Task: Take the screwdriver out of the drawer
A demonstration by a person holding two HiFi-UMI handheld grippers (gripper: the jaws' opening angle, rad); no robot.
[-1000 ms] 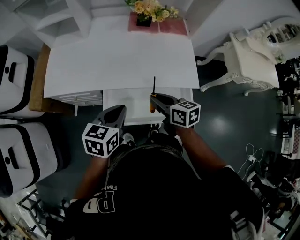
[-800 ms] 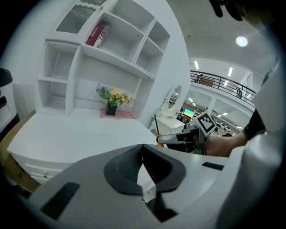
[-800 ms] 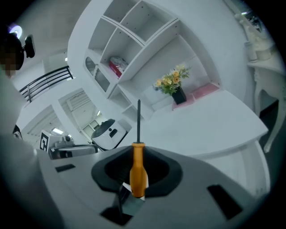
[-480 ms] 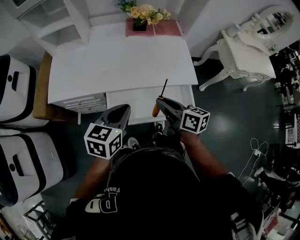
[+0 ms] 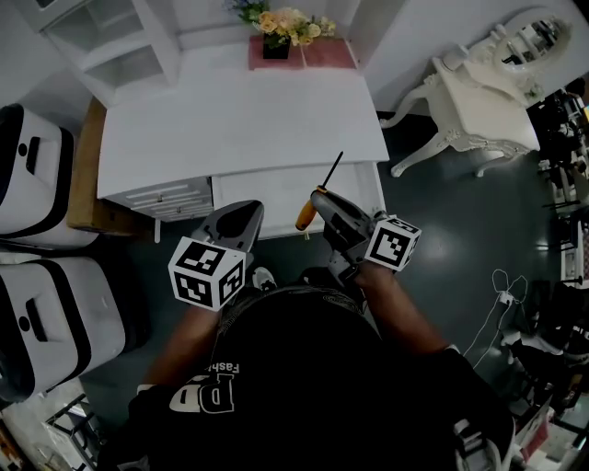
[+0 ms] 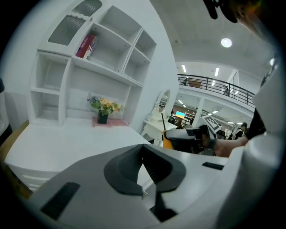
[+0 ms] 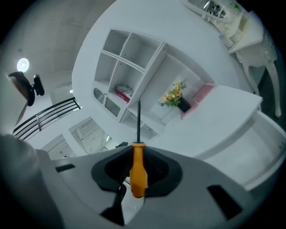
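The screwdriver point(image 5: 305, 214) has an orange handle and a thin black shaft that slants up to the right. My right gripper point(image 5: 318, 197) is shut on its handle and holds it above the open white drawer point(image 5: 267, 189) of the desk. In the right gripper view the handle point(image 7: 138, 172) sits clamped between the black pads, shaft pointing up. My left gripper point(image 5: 247, 211) hovers in front of the drawer's left part, its jaws shut on nothing point(image 6: 144, 154). From the left gripper view the screwdriver point(image 6: 166, 136) shows at the right, in the other gripper.
The white desk top point(image 5: 239, 120) carries a flower vase point(image 5: 279, 26) on a pink mat at the back. Shelves point(image 5: 101, 41) stand at the back left. Two white cases point(image 5: 32, 166) are on the left, and an ornate white chair point(image 5: 483, 97) on the right.
My right gripper has carried the screwdriver a little right and toward me, and its shaft now tilts more to the right. The left gripper has barely moved.
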